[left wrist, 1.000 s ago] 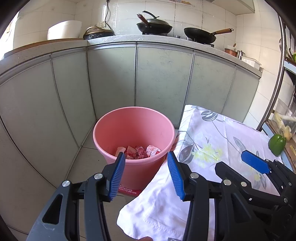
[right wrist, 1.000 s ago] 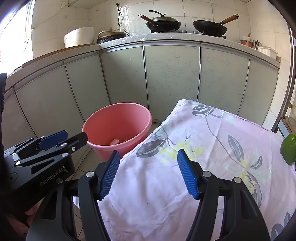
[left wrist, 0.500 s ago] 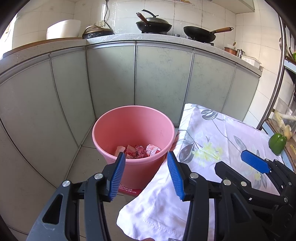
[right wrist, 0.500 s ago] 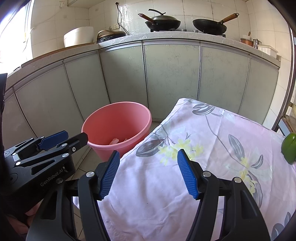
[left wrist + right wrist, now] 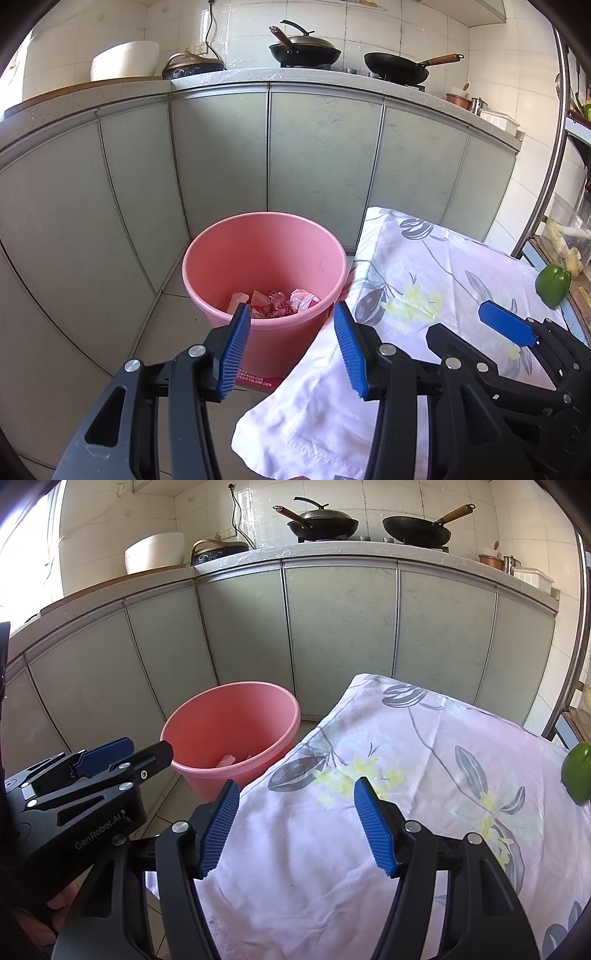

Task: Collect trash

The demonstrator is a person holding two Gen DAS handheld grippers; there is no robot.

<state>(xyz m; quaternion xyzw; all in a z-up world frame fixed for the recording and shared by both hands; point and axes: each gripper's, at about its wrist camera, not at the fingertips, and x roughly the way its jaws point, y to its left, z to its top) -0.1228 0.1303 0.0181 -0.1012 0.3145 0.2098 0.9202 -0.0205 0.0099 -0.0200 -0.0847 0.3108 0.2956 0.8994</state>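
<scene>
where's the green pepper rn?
Green pepper sits at the far right edge of both views, on the floral cloth, across from the pink bucket.

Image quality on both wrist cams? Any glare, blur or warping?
Left wrist: sharp, no motion blur; fisheye bows the cabinets; dark vignette at the corners; mild window glare far left. Right wrist: window blown out upper left; cabinet lines bowed too; cloth and bucket evenly lit, in focus.

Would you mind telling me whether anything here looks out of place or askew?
Only a green pepper lying loose at the far right edge of the flowered cloth, and the cloth's near corner hanging off beside the pink bucket. The crumpled trash is inside the bucket; nothing looks spilled.
</scene>
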